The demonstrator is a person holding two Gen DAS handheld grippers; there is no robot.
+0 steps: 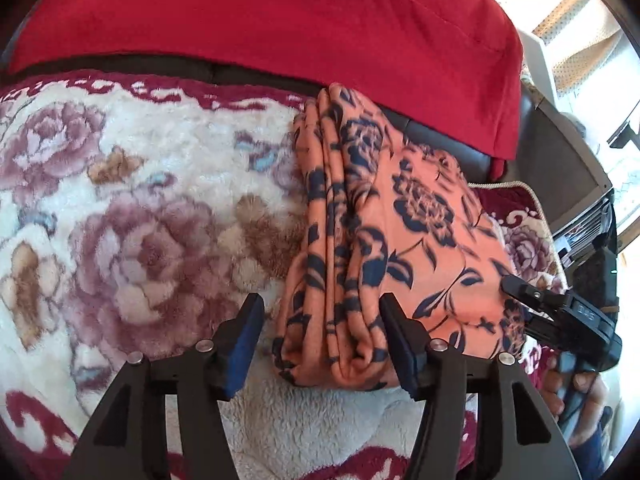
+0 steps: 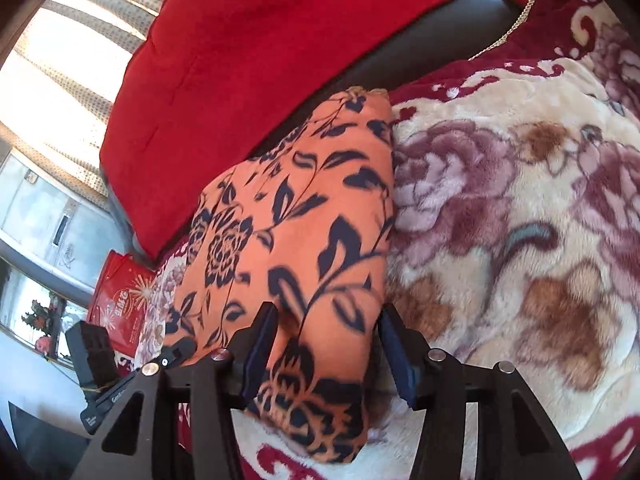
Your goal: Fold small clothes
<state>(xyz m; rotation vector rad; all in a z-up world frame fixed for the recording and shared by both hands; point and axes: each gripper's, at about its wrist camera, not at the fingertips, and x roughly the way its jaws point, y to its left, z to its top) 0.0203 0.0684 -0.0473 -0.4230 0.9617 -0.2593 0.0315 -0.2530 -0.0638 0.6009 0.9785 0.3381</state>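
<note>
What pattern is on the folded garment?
Dark navy flowers and leaves on the orange folded fabric garment; clearest in the right wrist view.

The folded cloth [image 1: 400, 220] is orange with a dark navy print of roses and leaves. The fleece blanket [image 1: 160, 208] under it is cream with mauve roses, tan and pale blue leaves and a maroon scrolled border. The cushion [image 1: 280, 20] behind is plain red. The bag [image 2: 120, 300] is red with white starbursts

An orange garment [image 1: 404, 216] printed with dark navy flowers and leaves lies folded into a long, thick bundle. Several stacked fold edges run along one long side. Its near end looks rounded and bunched, though motion blur softens it there.
</note>
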